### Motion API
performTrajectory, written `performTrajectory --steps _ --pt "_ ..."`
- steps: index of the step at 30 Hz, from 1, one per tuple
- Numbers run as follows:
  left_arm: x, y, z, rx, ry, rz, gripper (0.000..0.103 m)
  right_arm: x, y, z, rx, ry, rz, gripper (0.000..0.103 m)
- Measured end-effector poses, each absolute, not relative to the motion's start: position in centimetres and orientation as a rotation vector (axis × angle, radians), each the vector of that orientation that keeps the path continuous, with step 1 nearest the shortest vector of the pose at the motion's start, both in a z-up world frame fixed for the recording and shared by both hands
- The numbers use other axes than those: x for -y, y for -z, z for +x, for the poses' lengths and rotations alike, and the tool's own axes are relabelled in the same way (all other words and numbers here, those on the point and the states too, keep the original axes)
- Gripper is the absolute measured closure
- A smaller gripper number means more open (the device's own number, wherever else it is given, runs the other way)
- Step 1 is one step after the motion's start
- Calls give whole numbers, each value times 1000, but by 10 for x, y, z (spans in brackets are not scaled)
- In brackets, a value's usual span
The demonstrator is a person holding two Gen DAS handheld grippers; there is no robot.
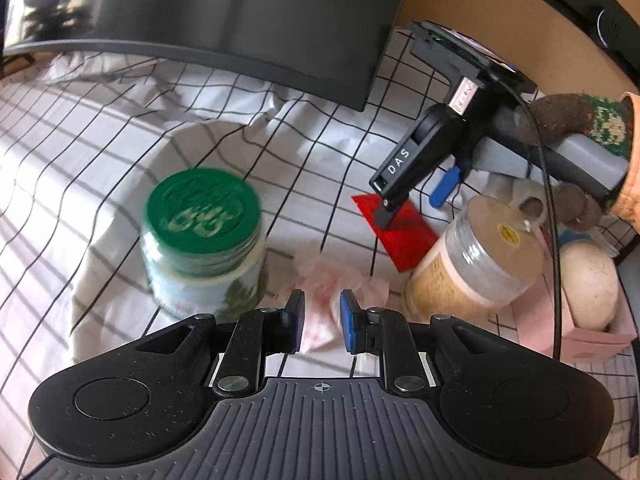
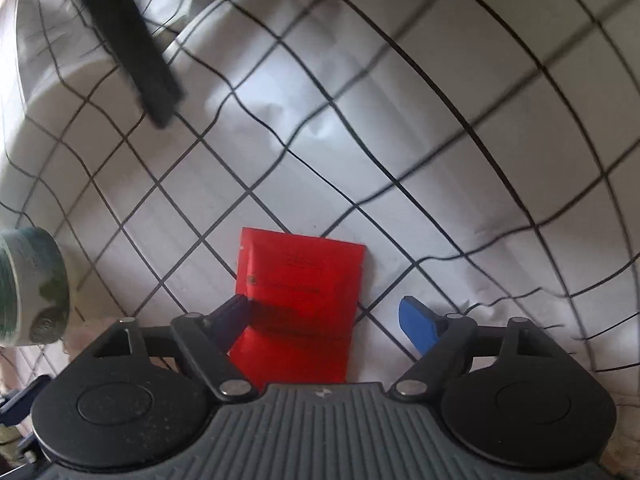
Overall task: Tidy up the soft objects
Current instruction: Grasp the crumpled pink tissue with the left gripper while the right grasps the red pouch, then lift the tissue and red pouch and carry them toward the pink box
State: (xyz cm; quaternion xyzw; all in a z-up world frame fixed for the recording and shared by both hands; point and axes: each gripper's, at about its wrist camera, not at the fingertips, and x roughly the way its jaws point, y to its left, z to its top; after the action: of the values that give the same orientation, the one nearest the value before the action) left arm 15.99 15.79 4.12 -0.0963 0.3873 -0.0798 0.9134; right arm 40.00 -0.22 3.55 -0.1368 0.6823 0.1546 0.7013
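**Two hand-held grippers: pose and jaw state**

Left gripper [image 1: 322, 318]: pitched obliquely downward, its blue-padded jaws drawn close together and pressed on a crumpled pink-white soft wad [image 1: 320, 316] between them. Right gripper [image 2: 326, 320]: pointing straight down, jaws spread wide, nothing clamped; one finger [image 2: 232, 318] lies in shadow, the other shows its blue pad. In the left wrist view a gloved hand [image 1: 576, 128] wraps the right gripper's grey handle.

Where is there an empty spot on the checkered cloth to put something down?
Bare cloth lies left of the green-lidded jar, up to the dark monitor. It is crowded on the right: red packet, tan jar, pink box.
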Motion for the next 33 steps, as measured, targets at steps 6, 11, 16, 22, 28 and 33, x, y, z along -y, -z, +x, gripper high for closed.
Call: performTrajectory --steps 6,11,16,22,28,33 --pt "-151 -27 185 -815 79 -220 82 16 -32 394 -1522 -395 -285 8" --pt "-139 -9 196 -890 94 -157 82 20 -29 390 -1521 -404 -274 0" --pt "-141 -5 201 -912 117 -163 81 12 -19 391 -1523 -414 -329 0" --pt "-140 -5 200 -901 135 -148 81 0 -13 381 -1505 -431 -412 0" --pt "-143 -4 196 -879 141 -175 82 -4 -9 386 -1531 -417 -407 0" --pt "-152 -3 192 -883 159 -217 88 -16 -9 394 -1548 -442 -451 1"
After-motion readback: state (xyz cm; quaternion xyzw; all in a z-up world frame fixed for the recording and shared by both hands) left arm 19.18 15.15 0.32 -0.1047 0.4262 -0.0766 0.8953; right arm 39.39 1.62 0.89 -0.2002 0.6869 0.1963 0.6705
